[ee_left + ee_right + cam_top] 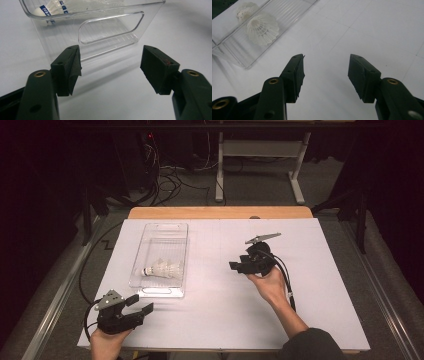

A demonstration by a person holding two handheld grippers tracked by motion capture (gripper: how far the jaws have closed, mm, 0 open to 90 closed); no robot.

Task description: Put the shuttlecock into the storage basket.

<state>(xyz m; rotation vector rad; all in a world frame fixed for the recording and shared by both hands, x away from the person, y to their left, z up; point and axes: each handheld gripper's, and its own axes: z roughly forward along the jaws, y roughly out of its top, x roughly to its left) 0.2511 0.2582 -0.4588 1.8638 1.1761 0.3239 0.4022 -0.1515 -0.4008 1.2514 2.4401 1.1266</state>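
While both shuttlecocks (163,269) lie nested in the clear bin (150,232), left-centre of frame, nothing loose shows on the worktop (215,320), so job looks about done. Left tongs (140,306) & right tongs (234,266) gape apart, empty.

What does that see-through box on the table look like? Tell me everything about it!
The clear plastic rectangular bin is a long, open-topped box with rounded corners, ribbed floor and a cut-out handle slot in each short end. It rests flat on the white table sheet, left of the middle, long side running away from the person. Inside, toward the near end, lie white feathered shuttlecocks, overlapping; one has a blue band. No gripper touches it.
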